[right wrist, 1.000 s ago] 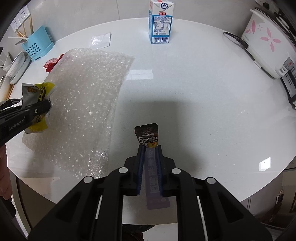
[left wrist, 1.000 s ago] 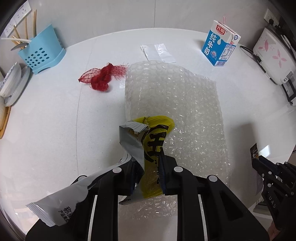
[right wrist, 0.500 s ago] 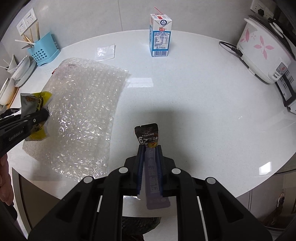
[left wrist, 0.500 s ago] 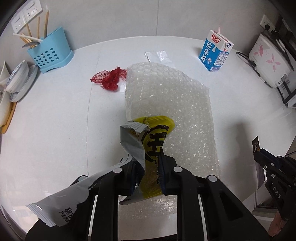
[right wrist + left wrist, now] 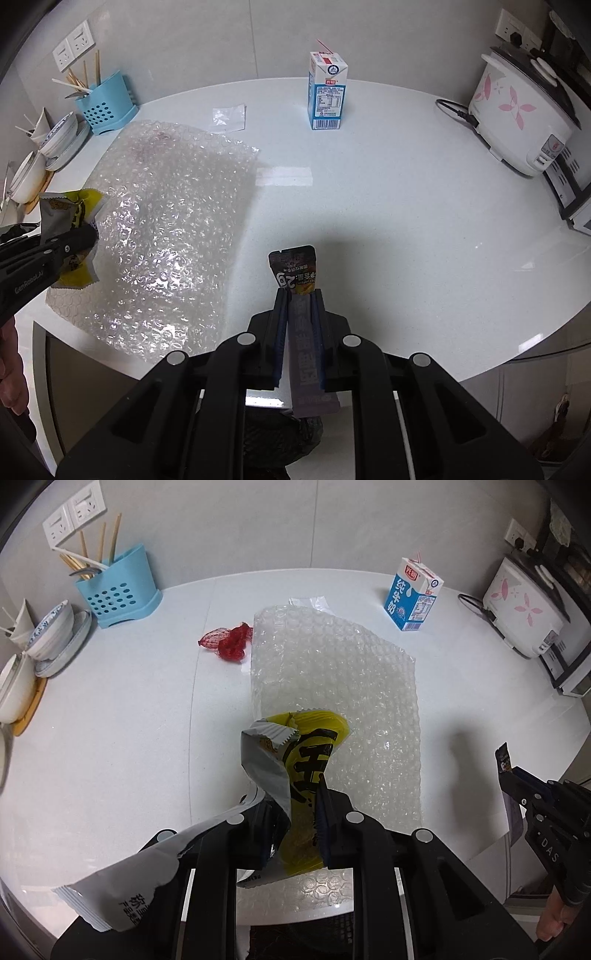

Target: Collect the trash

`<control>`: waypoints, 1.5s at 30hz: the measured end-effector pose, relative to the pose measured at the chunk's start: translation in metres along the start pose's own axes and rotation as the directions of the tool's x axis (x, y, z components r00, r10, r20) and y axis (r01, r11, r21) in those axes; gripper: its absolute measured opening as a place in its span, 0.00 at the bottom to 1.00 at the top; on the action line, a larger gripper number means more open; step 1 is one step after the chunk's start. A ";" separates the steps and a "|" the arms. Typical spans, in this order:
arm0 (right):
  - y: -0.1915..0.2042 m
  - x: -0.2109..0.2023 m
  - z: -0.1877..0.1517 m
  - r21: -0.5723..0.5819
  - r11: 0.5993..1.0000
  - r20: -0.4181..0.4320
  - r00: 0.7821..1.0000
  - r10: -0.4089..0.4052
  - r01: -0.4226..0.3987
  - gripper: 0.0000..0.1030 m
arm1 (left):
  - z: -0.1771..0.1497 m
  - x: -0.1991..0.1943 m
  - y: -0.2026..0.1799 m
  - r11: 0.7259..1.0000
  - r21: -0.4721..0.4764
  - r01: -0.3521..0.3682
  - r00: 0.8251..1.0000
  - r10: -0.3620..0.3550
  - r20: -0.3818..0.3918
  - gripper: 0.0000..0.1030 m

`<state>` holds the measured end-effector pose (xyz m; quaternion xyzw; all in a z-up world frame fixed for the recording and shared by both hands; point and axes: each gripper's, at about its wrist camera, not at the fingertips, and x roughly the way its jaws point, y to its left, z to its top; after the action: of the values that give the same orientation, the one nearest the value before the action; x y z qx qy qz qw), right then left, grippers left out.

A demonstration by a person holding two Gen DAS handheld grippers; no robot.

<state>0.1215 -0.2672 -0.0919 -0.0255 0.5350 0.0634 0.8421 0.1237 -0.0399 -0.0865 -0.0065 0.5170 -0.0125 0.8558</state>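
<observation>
My left gripper [image 5: 295, 794] is shut on a crumpled yellow and grey snack wrapper [image 5: 306, 753], held above the near edge of a bubble wrap sheet [image 5: 332, 679]. My right gripper [image 5: 298, 295] is shut on a thin dark sachet [image 5: 293, 267] that sticks up between its fingers. On the white counter [image 5: 388, 192] lie a red mesh net [image 5: 229, 642] and a small clear plastic bag [image 5: 229, 117]. A blue and white milk carton [image 5: 327, 90] stands at the back. In the right wrist view the left gripper [image 5: 83, 236] appears at the far left with its wrapper.
A blue utensil holder [image 5: 116, 587] and stacked bowls [image 5: 55, 631] stand at the back left. A white rice cooker [image 5: 524, 110] with its cord sits at the right. The counter's front edge curves just below both grippers.
Both grippers have risen and drawn back from the counter, each still holding its wrapper. The bubble wrap, net and carton look smaller and farther.
</observation>
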 end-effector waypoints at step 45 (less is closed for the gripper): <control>0.010 -0.052 -0.071 -0.030 0.998 0.053 0.997 0.054 -0.053 0.12 | -0.100 -0.068 -0.016 0.998 0.025 0.065 0.998 -0.065 0.018 0.17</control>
<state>0.0350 -0.2697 -0.0746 -0.0217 0.5119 0.0942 0.8536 0.0028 -0.0539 -0.0722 -0.0131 0.5084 -0.0463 0.8598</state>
